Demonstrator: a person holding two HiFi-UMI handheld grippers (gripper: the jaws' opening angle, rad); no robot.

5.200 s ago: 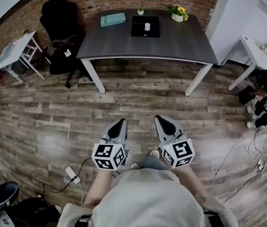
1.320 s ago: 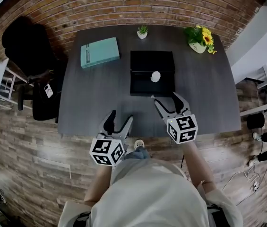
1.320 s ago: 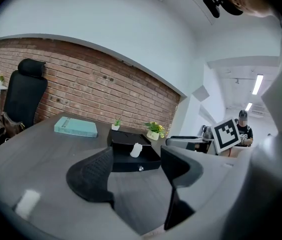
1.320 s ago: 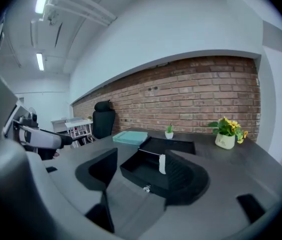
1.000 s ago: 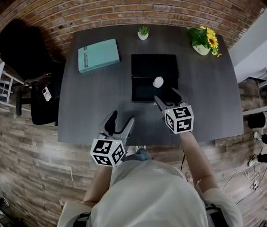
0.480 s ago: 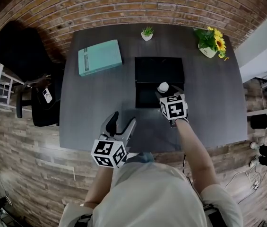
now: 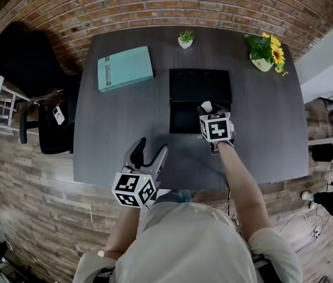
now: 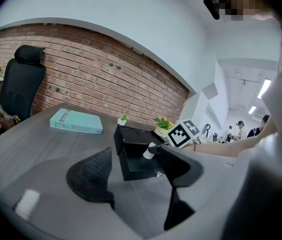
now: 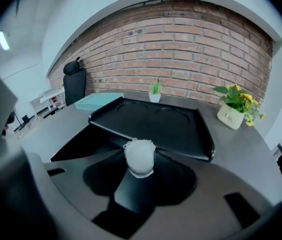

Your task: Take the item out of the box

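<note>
1. Far L: a black office chair [image 7: 22, 55] stands off the table's L edge, on the wood floor [image 7: 30, 175].
2. Teal book [image 7: 125, 68] lies flat on the dark table [image 7: 113, 128], back-L area, well apart from the box.
3. Left gripper [image 7: 152, 146] hovers over the table's near edge. Jaws are apart w/ nothing btwn them; the left gripper view looks past them at bare tabletop, w/ the box beyond.
4. Small potted plant [image 7: 185, 39] at the back edge, centre, just behind the box.
5. Black box [image 7: 199, 86] sits mid-table, open, w/ the lid laid back toward the brick wall [image 7: 154, 5] and the base nearer the person.
6. White item [image 7: 205, 105] — small, fuzzy-topped — stands upright inside the box, over the base by the lid's edge, R side. Can't tell if it touches the box floor.
7. Right gripper [image 7: 208, 111] reaches down into the box at a tilt. Its jaws have just been closing and now clamp the white item, one pad on each side.
8. Sunflower pot [image 7: 265, 56] is at the back-R corner, well apart from the box.
</note>
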